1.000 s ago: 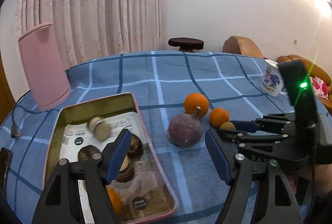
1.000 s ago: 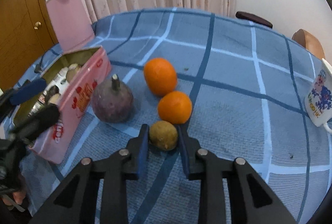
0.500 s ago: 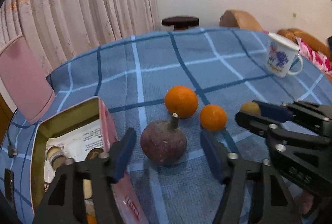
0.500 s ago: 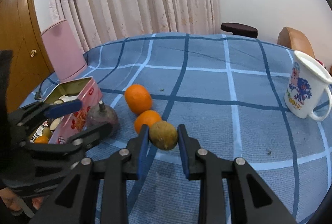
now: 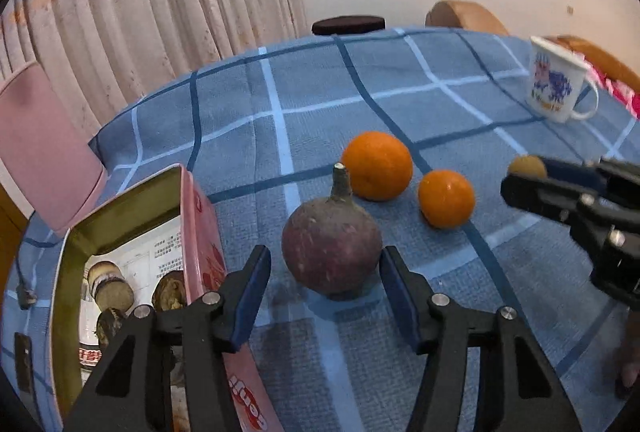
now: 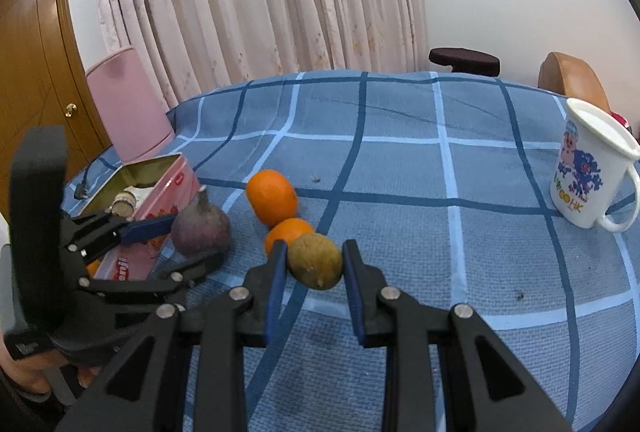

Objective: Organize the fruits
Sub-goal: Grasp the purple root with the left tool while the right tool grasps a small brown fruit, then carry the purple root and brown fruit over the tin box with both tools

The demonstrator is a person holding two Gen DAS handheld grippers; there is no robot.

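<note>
A purple stemmed fruit (image 5: pixel 331 245) sits on the blue checked cloth between the open pads of my left gripper (image 5: pixel 325 274), which do not touch it. Two oranges (image 5: pixel 377 165) (image 5: pixel 446 197) lie just behind it. My right gripper (image 6: pixel 315 263) is shut on a small brown-yellow fruit (image 6: pixel 316 261) and holds it above the cloth; it shows in the left wrist view (image 5: pixel 527 165) too. The purple fruit (image 6: pixel 201 228) and oranges (image 6: pixel 272 196) also show in the right wrist view.
An open pink tin (image 5: pixel 198 216) with several fruits inside stands left of the purple fruit; it also shows in the right wrist view (image 6: pixel 168 180). Its pink lid (image 5: pixel 36 148) leans behind. A white printed mug (image 6: pixel 588 168) stands at the right.
My left gripper moved from over the tin to around the purple fruit. My right gripper closed on the small brown-yellow fruit and lifted it off the cloth.
</note>
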